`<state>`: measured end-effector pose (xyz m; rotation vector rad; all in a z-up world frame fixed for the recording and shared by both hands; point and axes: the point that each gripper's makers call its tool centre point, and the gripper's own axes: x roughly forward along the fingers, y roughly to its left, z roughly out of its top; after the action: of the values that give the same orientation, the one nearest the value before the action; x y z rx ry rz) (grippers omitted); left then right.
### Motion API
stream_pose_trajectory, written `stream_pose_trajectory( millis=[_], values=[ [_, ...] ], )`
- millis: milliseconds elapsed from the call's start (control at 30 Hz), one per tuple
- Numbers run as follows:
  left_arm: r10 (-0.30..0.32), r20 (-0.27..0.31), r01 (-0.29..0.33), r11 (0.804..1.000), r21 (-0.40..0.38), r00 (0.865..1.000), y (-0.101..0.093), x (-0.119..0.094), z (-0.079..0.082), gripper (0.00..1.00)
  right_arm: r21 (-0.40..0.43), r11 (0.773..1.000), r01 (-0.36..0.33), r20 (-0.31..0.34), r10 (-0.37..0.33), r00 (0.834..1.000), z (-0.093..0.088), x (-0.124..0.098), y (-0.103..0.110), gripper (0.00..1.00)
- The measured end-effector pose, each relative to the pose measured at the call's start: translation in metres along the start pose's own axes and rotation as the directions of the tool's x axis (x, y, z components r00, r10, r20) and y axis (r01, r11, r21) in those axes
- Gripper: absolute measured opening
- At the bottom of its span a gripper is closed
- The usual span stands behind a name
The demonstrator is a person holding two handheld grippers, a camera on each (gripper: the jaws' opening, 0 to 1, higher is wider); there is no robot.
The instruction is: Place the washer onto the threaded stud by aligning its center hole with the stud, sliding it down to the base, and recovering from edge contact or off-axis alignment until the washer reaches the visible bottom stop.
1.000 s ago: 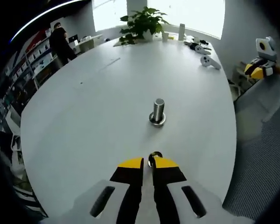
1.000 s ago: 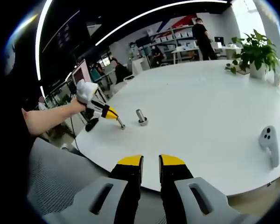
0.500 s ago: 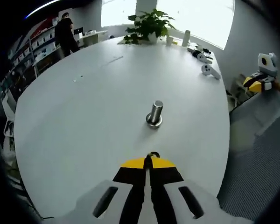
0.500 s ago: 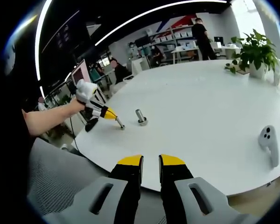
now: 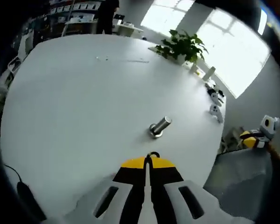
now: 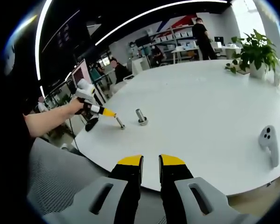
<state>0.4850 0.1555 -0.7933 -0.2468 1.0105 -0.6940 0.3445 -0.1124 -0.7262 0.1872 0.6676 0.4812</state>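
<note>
The steel threaded stud (image 5: 159, 127) stands on its round base on the white table (image 5: 84, 93); it looks tilted because the left gripper view is rolled. My left gripper (image 5: 150, 161) is shut on the washer (image 5: 153, 154), whose rim peeks out past the yellow tips, a short way short of the stud. The right gripper view has the left gripper (image 6: 113, 114) holding the washer (image 6: 120, 123) just left of the stud (image 6: 141, 117). My right gripper (image 6: 150, 161) hangs open off the table's near edge with nothing between its fingers.
A potted plant (image 5: 182, 44) and white controllers (image 5: 214, 100) sit at the table's far end. Another controller (image 6: 269, 142) lies at the right. A grey mesh chair (image 6: 60, 186) stands below the table edge. People stand by shelves (image 6: 203, 32) behind.
The left jaws went from slightly apart to tight on the washer. The left hand then rolled, turning its view, with the washer still close before the stud. The right gripper has not moved.
</note>
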Motion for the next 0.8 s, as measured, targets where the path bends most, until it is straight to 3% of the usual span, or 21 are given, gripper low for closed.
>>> stream_pose_trajectory(
  millis=[100, 200, 500, 800],
  values=[
    [0.046, -0.017, -0.047, 0.999, -0.016, 0.999, 0.009, -0.001, -0.004, 0.00, -0.001, 1.000, -0.001, -0.001, 0.001, 1.000, -0.001, 0.000, -0.001, 0.16],
    [0.053, -0.043, -0.055, 0.998, -0.036, 0.998, 0.008, 0.001, -0.008, 0.00, -0.001, 1.000, -0.001, -0.001, 0.001, 1.000, -0.001, 0.000, -0.001, 0.16],
    [0.068, -0.044, -0.068, 0.998, 0.008, 0.997, 0.003, 0.006, -0.002, 0.00, -0.001, 1.000, -0.002, -0.003, 0.002, 1.000, 0.000, 0.000, 0.000, 0.16],
    [0.088, -0.088, -0.085, 0.996, 0.036, 0.992, 0.004, 0.010, -0.003, 0.00, -0.002, 1.000, -0.003, -0.005, 0.003, 1.000, -0.001, 0.000, -0.001, 0.16]
  ],
)
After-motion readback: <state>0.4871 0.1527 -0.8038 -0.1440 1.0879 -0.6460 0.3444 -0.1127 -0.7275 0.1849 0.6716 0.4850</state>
